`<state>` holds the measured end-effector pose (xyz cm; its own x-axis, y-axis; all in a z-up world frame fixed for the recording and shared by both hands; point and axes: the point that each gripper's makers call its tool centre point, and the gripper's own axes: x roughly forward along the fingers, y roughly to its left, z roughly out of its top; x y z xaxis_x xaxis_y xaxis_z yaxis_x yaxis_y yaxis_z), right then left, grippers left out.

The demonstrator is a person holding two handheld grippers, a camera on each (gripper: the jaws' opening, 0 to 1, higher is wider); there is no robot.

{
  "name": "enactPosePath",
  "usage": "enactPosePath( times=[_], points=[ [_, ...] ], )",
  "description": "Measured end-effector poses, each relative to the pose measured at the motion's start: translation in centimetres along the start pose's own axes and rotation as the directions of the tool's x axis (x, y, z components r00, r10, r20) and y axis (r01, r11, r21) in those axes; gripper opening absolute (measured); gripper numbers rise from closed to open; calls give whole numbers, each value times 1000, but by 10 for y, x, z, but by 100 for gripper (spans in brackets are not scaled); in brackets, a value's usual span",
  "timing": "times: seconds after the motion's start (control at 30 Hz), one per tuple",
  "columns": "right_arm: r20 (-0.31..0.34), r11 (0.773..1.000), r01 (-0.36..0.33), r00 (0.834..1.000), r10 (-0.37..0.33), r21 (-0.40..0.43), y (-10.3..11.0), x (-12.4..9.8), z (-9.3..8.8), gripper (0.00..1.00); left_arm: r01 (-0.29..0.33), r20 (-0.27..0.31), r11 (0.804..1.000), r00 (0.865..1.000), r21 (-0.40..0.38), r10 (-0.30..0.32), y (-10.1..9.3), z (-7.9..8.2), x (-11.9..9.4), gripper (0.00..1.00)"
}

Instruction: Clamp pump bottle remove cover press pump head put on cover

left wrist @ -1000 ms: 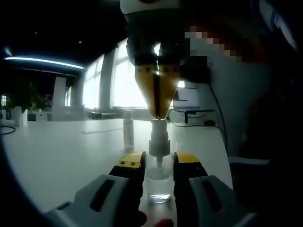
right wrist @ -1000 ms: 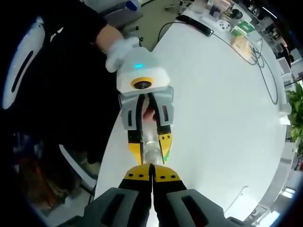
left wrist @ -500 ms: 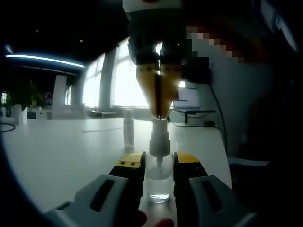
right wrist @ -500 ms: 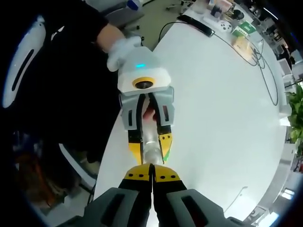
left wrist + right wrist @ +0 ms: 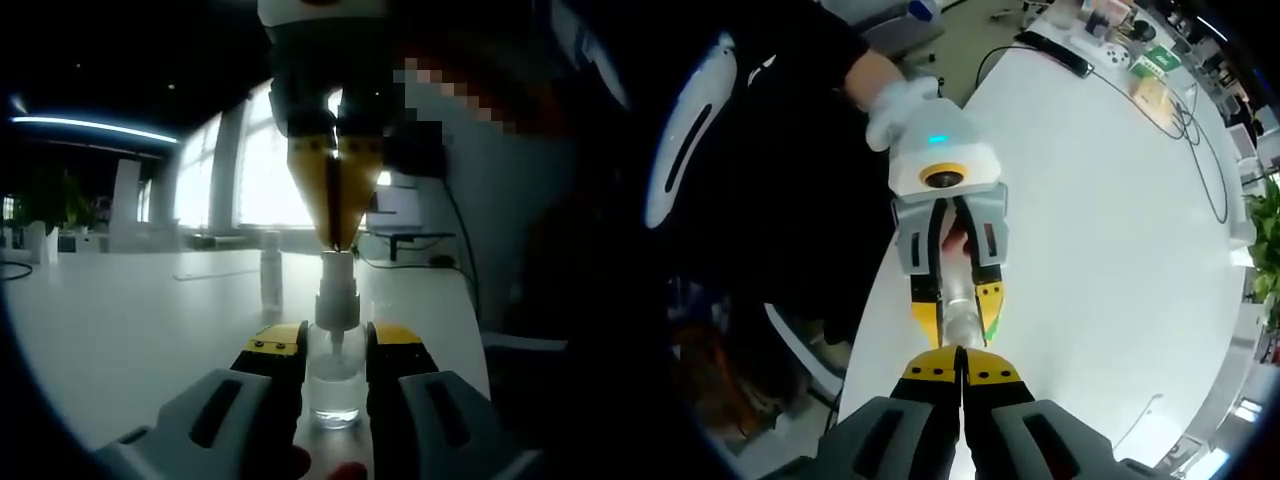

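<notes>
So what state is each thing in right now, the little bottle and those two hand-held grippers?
Pump bottle: upright on the table, clamped, little liquid inside.
Pump head: uncovered.
Cover: off, standing farther back on the table.
Left hand-held gripper: shut on the bottle.
Right hand-held gripper: shut, tips at the pump head's top.

An open-plan office or lab: a long white curved table (image 5: 1120,230) carries black cables (image 5: 1200,150), small boxes and gadgets (image 5: 1120,30) at its far end. Beyond that table, tall bright windows (image 5: 255,170), a ceiling light strip (image 5: 95,128), a computer monitor (image 5: 395,208), and a green potted plant (image 5: 1265,240) beside its edge.
</notes>
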<state>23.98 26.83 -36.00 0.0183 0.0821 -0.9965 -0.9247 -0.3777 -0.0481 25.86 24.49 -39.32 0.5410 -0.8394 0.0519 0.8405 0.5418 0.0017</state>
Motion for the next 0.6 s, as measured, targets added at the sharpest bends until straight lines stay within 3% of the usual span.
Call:
enactPosePath(
  times=[0.3, 0.6],
  points=[
    [9, 1000, 0, 1000, 0, -1, 0, 0, 0, 0, 0, 0, 1000, 1000, 1, 0, -1, 1, 0, 15],
    [-20, 1000, -13, 1000, 13, 1, 0, 6, 0, 0, -1, 0, 1000, 1000, -1, 1, 0, 0, 0, 15]
  ],
)
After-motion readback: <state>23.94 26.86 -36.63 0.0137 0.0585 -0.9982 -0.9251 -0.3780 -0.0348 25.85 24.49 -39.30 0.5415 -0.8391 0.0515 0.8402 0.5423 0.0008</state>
